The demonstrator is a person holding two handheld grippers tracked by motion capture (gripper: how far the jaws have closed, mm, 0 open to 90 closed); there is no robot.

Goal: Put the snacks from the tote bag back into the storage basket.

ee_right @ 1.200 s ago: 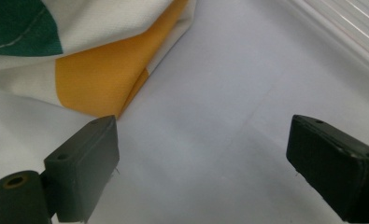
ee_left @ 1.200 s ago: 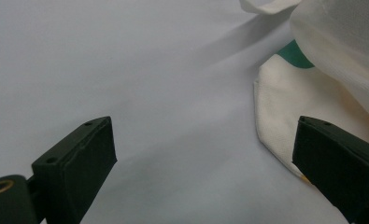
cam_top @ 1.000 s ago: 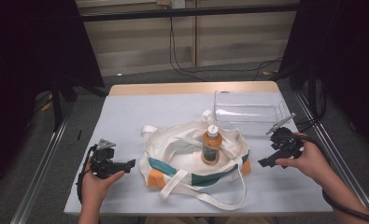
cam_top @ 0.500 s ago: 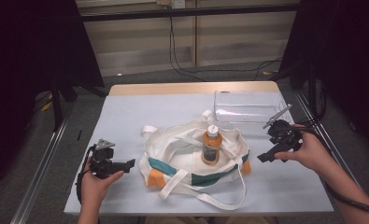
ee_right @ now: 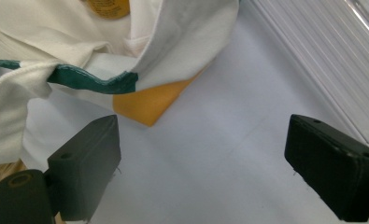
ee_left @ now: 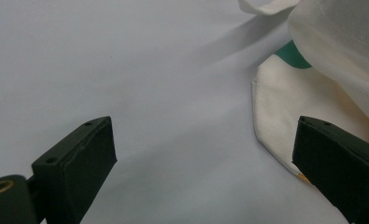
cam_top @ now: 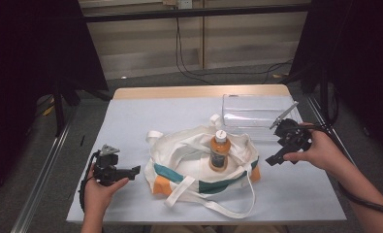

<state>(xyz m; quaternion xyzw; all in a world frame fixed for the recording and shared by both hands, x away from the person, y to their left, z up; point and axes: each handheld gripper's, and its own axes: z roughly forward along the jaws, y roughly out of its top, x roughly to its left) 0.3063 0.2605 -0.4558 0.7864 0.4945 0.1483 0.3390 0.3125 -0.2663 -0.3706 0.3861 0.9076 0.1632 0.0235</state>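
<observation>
The right gripper (cam_top: 271, 159) hangs just off the right end of the canvas tote bag (cam_top: 199, 167), its jaws spread wide with nothing between them; the right gripper view looks down past both black jaws at bare table cover and the bag's orange corner (ee_right: 149, 105), so it has hold of nothing and seems placed to come at that end of the bag or its mouth. Its jaws have just been closing a touch, with only empty air between them. The left gripper (cam_top: 135, 170) rests low near the bag's left end, likewise wide open and empty, with the cream canvas edge (ee_left: 285, 126) lying just beside its far jaw, probably waiting to steady or pinch that side. Between the two, the bag lies slumped and open on the pale blue table cover (cam_top: 145, 111), its handles (cam_top: 213, 201) loose toward the person. An orange drink bottle (cam_top: 218, 153) with a white cap stands upright in the bag's mouth, likely set there so the canvas can be drawn up around it. Behind the right gripper sits a clear plastic bin (cam_top: 257, 109), apart from the bag.
</observation>
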